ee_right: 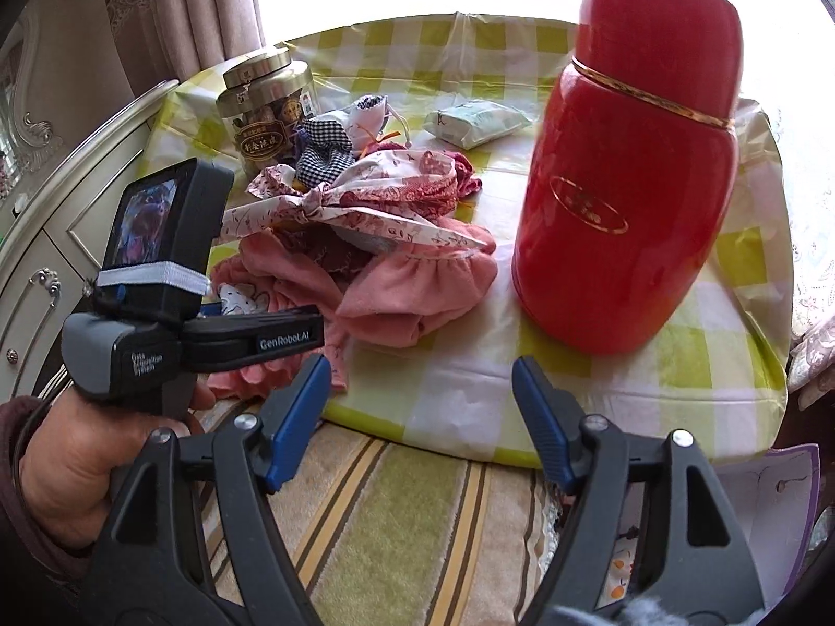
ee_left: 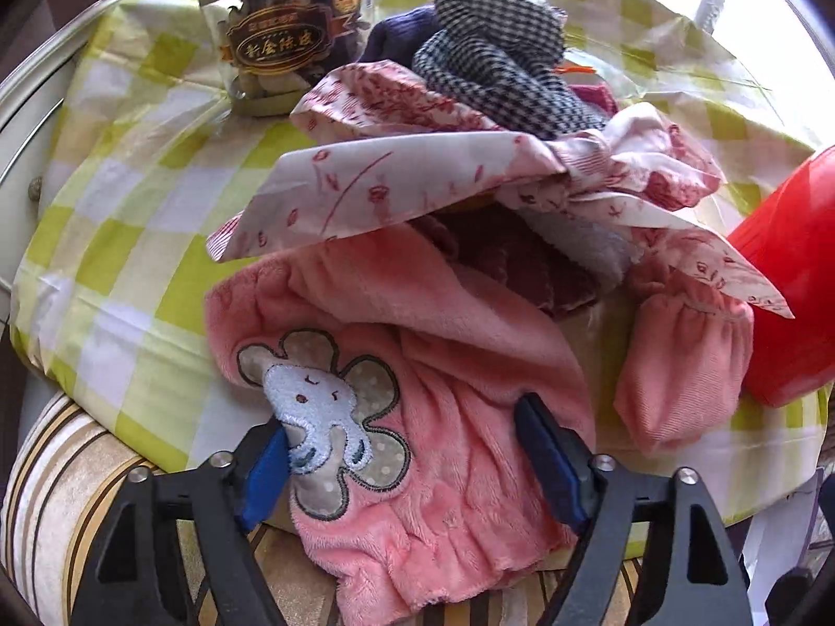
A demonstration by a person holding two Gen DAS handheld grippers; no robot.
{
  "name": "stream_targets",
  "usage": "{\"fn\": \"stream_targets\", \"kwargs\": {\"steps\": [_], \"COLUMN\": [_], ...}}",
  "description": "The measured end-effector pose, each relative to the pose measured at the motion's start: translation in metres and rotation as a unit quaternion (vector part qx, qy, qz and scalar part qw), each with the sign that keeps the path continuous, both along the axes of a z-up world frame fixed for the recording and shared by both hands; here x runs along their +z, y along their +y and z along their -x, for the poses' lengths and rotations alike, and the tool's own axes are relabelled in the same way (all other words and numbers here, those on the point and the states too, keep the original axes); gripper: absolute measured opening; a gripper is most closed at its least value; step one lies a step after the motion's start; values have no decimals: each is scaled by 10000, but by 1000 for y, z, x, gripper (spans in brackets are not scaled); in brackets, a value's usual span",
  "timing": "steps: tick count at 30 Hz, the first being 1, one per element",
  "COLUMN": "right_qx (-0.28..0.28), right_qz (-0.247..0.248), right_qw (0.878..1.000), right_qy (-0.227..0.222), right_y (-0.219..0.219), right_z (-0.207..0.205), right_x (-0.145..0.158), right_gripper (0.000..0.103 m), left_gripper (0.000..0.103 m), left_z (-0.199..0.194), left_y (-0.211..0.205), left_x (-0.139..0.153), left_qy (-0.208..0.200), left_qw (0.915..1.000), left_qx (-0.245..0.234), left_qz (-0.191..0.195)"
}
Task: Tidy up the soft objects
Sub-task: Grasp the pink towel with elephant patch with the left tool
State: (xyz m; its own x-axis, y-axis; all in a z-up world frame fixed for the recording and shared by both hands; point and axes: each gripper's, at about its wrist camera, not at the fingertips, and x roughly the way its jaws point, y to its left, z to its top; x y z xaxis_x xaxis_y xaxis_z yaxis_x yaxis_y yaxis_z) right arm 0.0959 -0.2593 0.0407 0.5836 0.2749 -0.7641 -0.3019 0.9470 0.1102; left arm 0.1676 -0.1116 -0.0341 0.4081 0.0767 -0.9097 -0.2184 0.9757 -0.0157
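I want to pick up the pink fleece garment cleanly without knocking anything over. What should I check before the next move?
1. Left gripper straddles the pink fleece garment: ok.
2. Pads pressing the fleece: cannot tell; the jaws stand wide.
3. Floral cloth overlaps the garment's far end and may drag: not ok.
4. Red flask stands upright, apart from the pile: ok.
5. Right gripper empty and open, over the table edge: ok.
6. Jar clear of the garment: ok.

Red flask and jar flank the cloth pile; front tabletop clear.
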Motion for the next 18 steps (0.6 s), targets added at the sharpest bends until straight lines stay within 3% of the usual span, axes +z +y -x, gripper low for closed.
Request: {"fn": "stream_targets", "kwargs": {"steps": [2,4,6,12,18], "right_qx": [62,104,151,448,841], "right_qz": [75,124,187,620,1478], "right_qw": [9999,9997,9995,9960,9818], "right_qy": [-82,-157,-216,-458,-843], "right_y": [9,17,25,56,90], "right_z": [-7,-13,-19,-37,-47], "right_x": [5,9,13,13,-1], "right_gripper": [75,75,75,75,75], "left_gripper": [62,37,20,15,15], "left_z": [2,2,8,28,48], "left_y": [-4,-6,0,43,84], "left_x": [2,5,7,13,26], "left_qy": [-77,-142,-181,-248,-612], "left_qw": [9999,9998,9993,9951,9876], "left_qx": [-98,-147,-172,-242,-216], "left_qz": [5,65,265,923,1431]}}
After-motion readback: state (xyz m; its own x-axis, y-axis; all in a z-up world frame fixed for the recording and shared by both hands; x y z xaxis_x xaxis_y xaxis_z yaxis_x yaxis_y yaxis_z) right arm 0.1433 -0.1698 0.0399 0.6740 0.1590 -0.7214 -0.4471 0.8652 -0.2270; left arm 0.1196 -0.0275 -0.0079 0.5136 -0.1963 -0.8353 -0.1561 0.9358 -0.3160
